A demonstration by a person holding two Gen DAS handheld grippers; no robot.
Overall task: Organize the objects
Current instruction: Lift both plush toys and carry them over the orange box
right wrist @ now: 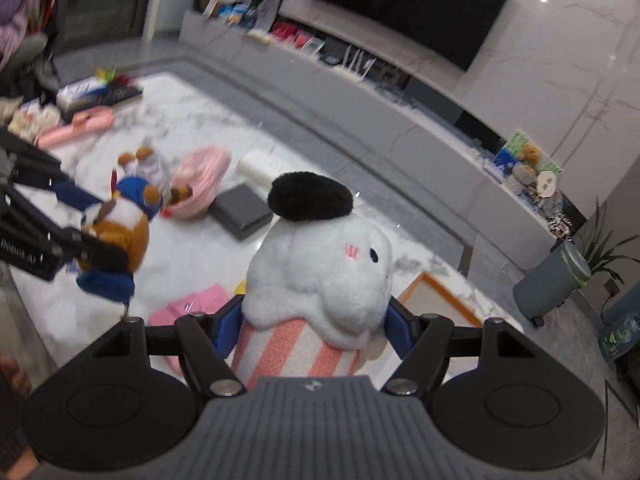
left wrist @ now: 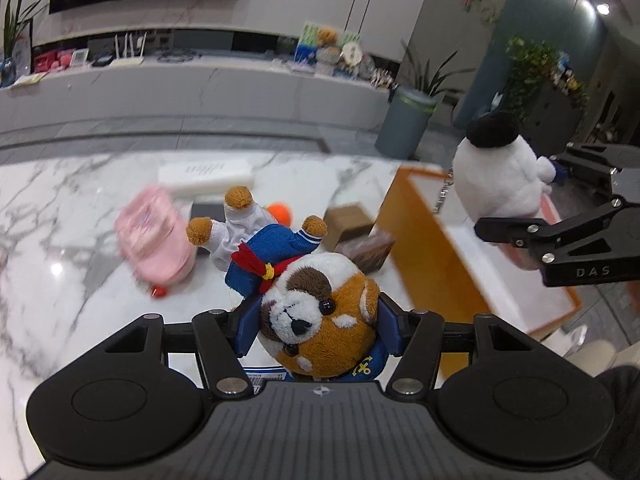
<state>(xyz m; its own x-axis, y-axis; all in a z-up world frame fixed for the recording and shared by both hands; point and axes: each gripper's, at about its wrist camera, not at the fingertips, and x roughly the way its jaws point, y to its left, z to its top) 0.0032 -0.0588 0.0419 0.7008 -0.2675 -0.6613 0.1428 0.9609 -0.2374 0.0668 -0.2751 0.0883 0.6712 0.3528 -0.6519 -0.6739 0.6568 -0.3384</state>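
Both toys are soft, light plush. The left tool (left wrist: pixel 318 330) pinches the dog (left wrist: pixel 320 320) at its head (squashy, probably secure); the right tool (right wrist: pixel 314 330) clamps the bunny (right wrist: pixel 320 272) by its striped base.

Letters "DAS" in grey on the black arm of the right tongs (left wrist: pixel 500 228), partial lettering "Robot.AI" on the black arm of the left tongs (right wrist: pixel 86 254), other print illegible
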